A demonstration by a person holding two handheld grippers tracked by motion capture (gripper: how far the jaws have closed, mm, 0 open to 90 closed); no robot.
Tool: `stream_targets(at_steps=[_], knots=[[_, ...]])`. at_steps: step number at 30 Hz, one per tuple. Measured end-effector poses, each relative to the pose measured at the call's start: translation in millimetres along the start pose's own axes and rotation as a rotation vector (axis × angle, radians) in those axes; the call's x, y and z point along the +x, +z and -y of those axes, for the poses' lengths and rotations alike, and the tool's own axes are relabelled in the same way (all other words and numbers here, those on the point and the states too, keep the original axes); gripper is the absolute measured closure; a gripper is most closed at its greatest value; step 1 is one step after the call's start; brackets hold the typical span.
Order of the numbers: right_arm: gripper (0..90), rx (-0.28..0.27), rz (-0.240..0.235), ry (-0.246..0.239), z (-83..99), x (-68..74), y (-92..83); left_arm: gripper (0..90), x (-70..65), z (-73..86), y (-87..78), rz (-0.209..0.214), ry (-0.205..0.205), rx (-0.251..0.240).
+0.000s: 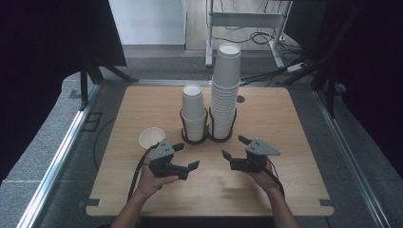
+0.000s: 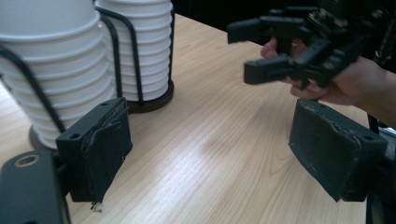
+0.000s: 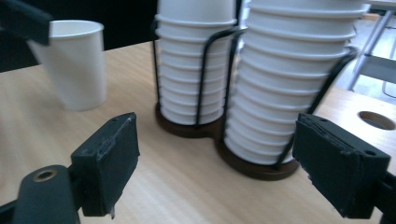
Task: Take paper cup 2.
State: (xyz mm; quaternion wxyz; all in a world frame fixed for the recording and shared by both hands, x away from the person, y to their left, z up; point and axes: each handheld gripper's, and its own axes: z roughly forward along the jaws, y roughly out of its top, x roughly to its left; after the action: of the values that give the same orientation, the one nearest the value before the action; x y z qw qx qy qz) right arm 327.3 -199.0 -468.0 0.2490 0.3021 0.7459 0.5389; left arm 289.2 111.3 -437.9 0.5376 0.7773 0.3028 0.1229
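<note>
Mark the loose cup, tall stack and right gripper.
loose cup (image 1: 151, 138): high view, inside of its mouth.
tall stack (image 1: 226, 90): high view, mid side of the stack.
right gripper (image 1: 234, 147): high view, midway between its fingers.

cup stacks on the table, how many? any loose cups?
2 stacks: the short stack in the holder's left ring, the tall stack in its right ring. 1 loose cup stands upright left of the holder, near the left gripper. Nothing suggests more hidden.
</note>
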Motion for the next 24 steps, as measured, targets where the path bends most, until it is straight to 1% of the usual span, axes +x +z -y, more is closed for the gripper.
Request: stream_targets(at_steps=[5,8,9,14,17,21,24], knots=[[13.0,-0.001,0.028,0.022,-8.8,-13.5,4.4,12.9,-4.4,-3.5,8.4,0.011,0.005,0.008],[11.5,-0.005,0.032,0.034,-16.7,-18.3,6.3,13.1,-6.9,-3.7,8.9,0.029,0.02,-0.001],[11.4,-0.008,0.029,0.034,-19.4,-19.8,7.3,13.4,-7.5,-3.9,8.9,0.028,0.023,-0.002],[10.5,0.003,0.033,0.027,-33.2,-25.7,14.5,13.4,-6.1,-4.5,9.3,0.024,0.01,0.004],[10.0,0.008,0.031,0.032,-41.9,-28.6,19.0,13.4,-4.4,-3.8,9.9,0.016,0.002,0.012],[9.8,0.005,0.027,0.032,-52.7,-31.5,22.8,13.4,-4.3,-0.3,10.0,0.02,-0.003,0.018],[9.6,0.005,0.032,0.031,-59.1,-33.2,24.5,13.4,-4.7,2.7,10.7,0.021,-0.004,0.034]])
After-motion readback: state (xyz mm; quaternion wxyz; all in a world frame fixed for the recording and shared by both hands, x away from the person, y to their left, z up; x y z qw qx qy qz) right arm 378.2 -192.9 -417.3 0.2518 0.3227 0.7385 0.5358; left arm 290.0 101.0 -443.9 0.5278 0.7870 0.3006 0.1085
